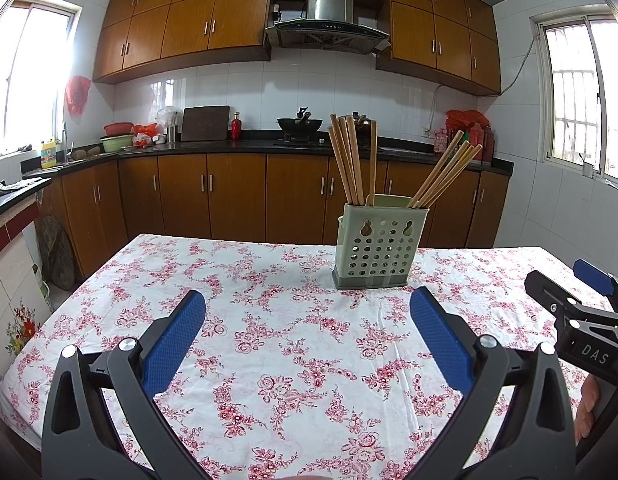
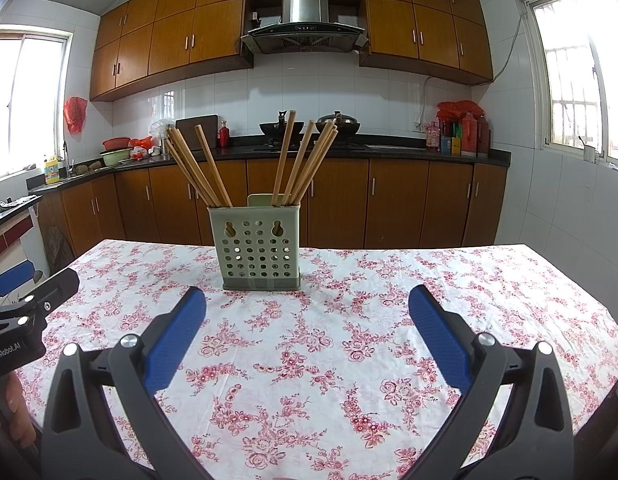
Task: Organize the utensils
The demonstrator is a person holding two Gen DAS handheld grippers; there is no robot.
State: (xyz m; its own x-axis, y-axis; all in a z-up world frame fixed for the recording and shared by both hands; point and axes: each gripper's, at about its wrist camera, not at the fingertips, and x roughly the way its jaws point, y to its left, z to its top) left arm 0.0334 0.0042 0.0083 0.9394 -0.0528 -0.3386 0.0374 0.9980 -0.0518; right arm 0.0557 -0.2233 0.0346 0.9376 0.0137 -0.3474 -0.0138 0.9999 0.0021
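I hold my left gripper (image 1: 308, 312) and my right gripper (image 2: 307, 312) level and low over the floral tablecloth (image 1: 269, 360), side by side and both aimed at the far end of the table, each with its blue-padded fingers spread wide and gripping nothing. The green perforated utensil holder (image 2: 261, 246) stands upright on the cloth ahead of both, well beyond my fingertips. The wooden chopsticks (image 2: 297, 160) are in it, fanned into a left and a right bunch.
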